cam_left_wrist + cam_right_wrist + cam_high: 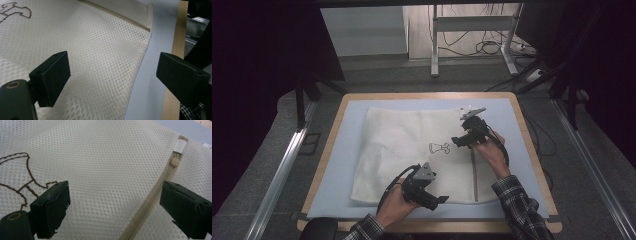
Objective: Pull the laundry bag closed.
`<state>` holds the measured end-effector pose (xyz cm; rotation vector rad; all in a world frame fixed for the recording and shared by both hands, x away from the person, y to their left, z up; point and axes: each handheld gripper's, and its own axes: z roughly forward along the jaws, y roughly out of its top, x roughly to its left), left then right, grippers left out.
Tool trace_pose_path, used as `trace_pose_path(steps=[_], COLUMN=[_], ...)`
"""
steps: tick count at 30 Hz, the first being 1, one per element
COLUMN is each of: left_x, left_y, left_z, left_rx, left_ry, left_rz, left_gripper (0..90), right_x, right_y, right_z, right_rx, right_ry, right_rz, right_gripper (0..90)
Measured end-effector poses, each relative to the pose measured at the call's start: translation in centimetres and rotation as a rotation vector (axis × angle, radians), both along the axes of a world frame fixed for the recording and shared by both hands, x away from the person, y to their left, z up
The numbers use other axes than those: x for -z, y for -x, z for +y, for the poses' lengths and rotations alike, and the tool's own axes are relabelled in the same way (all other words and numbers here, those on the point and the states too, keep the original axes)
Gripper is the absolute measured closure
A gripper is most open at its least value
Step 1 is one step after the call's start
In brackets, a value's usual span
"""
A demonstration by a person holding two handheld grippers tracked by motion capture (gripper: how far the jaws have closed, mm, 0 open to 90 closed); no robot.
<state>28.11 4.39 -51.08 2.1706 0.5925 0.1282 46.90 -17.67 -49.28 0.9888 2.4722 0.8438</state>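
Mesh bag [412,150] lies flat on the table [332,165], directly beneath both claws. Your left claw [112,80] is released above the bag's near edge. Your right claw [115,207] is released, zipper [150,197] running between its jaws, untouched.

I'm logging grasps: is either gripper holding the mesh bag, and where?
Nothing is held. The left gripper and right gripper are open above the mesh bag.
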Motion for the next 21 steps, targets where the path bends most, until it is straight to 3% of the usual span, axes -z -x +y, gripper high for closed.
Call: trace_pose_path(steps=[10, 21], left_x=[-0.2, -0.2], left_y=[0.2, 0.7], left_z=[1.4, 2.2], left_rx=[-0.025, -0.04], left_ry=[0.018, -0.029], left_rz=[0.006, -0.022], left_gripper=[9.1, 5.9], right_x=[-0.4, -0.4], right_y=[1.0, 2.1], right_z=[0.0, -0.1], right_rx=[-0.014, -0.018], right_ry=[-0.028, -0.028], right_rz=[0.006, 0.017], right_gripper=[7.4, 4.1])
